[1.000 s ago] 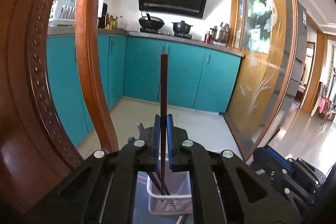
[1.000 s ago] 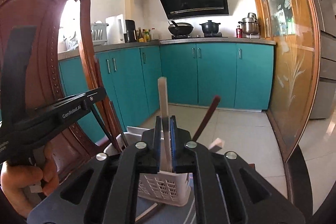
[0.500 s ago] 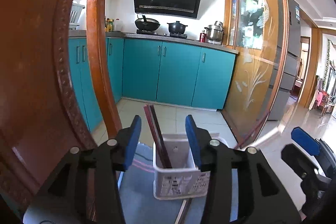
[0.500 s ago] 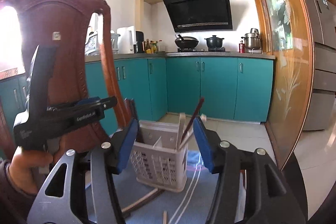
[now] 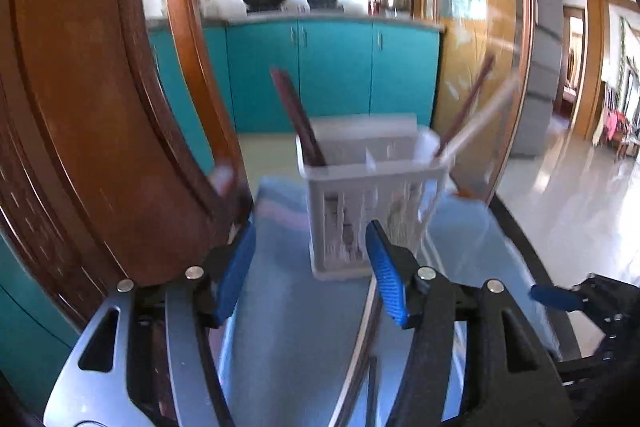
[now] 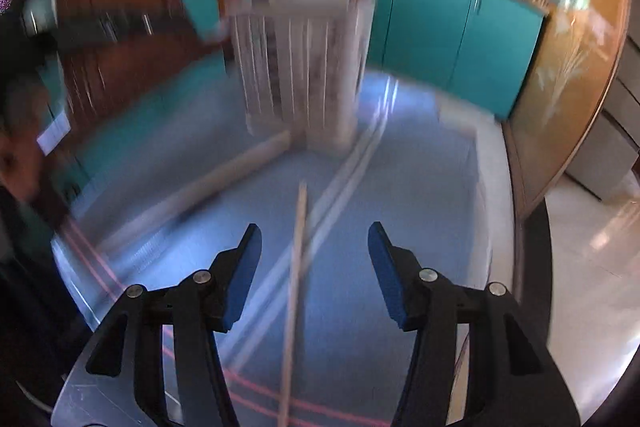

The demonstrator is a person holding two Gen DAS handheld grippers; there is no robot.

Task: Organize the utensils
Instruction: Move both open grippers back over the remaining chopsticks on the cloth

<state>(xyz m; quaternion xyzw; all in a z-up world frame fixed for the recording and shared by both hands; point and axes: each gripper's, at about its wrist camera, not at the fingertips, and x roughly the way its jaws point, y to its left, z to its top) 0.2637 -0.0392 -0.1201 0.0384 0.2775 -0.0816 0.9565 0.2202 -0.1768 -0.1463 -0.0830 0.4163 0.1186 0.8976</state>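
Observation:
A white slotted utensil basket [image 5: 372, 203] stands on a blue mat [image 5: 296, 323]. Dark brown chopsticks [image 5: 298, 119] lean in its left compartment; a brown chopstick [image 5: 466, 107] and a pale one [image 5: 480, 119] lean in its right. My left gripper [image 5: 310, 271] is open and empty, just in front of the basket. My right gripper [image 6: 314, 267] is open and empty over the mat. In the blurred right wrist view the basket [image 6: 300, 63] stands ahead, and a pale chopstick [image 6: 296, 287] lies on the mat between the fingers.
A carved wooden chair back [image 5: 100, 107] stands close on the left. A dark chopstick [image 5: 360, 363] and another pale chopstick [image 6: 208, 183] lie on the mat. The other gripper [image 5: 592, 311] shows at the right. Teal cabinets [image 5: 332, 75] and a glass door [image 5: 472, 39] stand behind.
Both grippers opened and let their chopsticks drop into the basket, then pulled back and tilted down toward the mat. The right wrist view is now blurred by motion.

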